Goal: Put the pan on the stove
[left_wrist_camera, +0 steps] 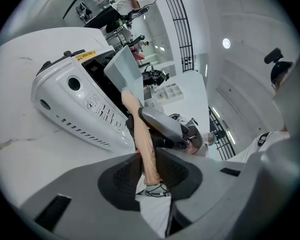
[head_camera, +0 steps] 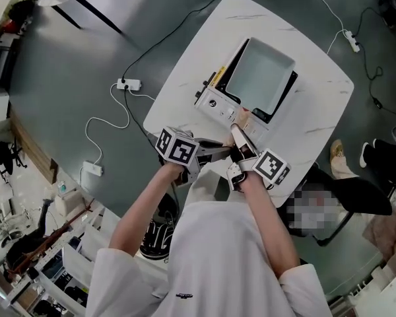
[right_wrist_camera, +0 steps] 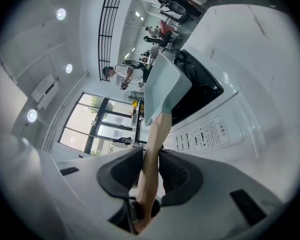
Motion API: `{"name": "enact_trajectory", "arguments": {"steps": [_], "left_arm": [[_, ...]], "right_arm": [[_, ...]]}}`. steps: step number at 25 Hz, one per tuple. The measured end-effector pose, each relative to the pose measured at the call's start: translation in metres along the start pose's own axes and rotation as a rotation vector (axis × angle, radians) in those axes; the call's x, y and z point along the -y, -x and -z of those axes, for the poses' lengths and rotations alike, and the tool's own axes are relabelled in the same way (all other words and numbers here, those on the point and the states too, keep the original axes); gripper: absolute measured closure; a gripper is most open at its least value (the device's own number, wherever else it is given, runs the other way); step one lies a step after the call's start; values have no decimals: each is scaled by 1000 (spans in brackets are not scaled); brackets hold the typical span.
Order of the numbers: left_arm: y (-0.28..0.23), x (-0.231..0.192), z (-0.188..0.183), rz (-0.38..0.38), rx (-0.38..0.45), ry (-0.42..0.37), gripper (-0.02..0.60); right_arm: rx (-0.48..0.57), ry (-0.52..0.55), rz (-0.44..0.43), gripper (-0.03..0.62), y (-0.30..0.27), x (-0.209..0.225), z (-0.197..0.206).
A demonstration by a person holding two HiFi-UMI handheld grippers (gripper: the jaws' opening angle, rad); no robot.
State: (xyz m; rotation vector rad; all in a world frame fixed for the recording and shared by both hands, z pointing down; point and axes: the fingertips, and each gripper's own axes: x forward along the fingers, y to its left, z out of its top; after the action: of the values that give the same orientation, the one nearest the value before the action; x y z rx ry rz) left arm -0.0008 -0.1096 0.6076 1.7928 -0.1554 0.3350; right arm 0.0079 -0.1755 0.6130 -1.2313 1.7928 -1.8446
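Nearest, the left gripper (left_wrist_camera: pixel 149 166) and right gripper (right_wrist_camera: pixel 151 169) both have their ribbed black jaws clenched on the smooth, pale wooden handle (head_camera: pixel 239 136), one from each side. The handle runs up to the pan (head_camera: pixel 259 74), a square, shallow, matte grey-green one with rounded corners. It sits over the glossy black glass top of the stove (head_camera: pixel 214 101), a boxy white plastic cooker with a printed control panel. The stove stands on a white, faintly veined tabletop (head_camera: pixel 185 78) with rounded corners. Beyond is a dark grey floor (head_camera: pixel 72 65), where a white power strip (head_camera: pixel 129 84) lies. A black railing (left_wrist_camera: pixel 182 29) and white walls stand farther off.
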Motion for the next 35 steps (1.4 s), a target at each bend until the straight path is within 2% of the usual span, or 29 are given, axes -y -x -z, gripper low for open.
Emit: {"name": "enact_trajectory", "arguments": {"steps": [12,15,17,23,25,27,30,35], "left_arm": [[2,2,-2,20,53,45,489],[3,3,-2,-4,63,13,475],[3,6,-1,-11,58,-15,423],[9,11,0,-8,64,-6,434],[11,11,-1,-27,78,-14,413],[13,13,-1,-48,91,-26,334],[18,18,0,-96,116,-73,314],[36,31,-6,-244,218,-181,296]], "right_arm": [[21,21,3,473,1,-1,-1],[13,26,-6,448,2,-5,0],[11,27,-12,421,4,-8,-1],[25,40,-8,399,12,-13,-4],[34,44,-7,389,16,-13,-7],[40,46,-2,378,22,-14,-9],[52,71,-6,378,33,-22,-12],[80,156,-7,372,56,-38,-24]]}}
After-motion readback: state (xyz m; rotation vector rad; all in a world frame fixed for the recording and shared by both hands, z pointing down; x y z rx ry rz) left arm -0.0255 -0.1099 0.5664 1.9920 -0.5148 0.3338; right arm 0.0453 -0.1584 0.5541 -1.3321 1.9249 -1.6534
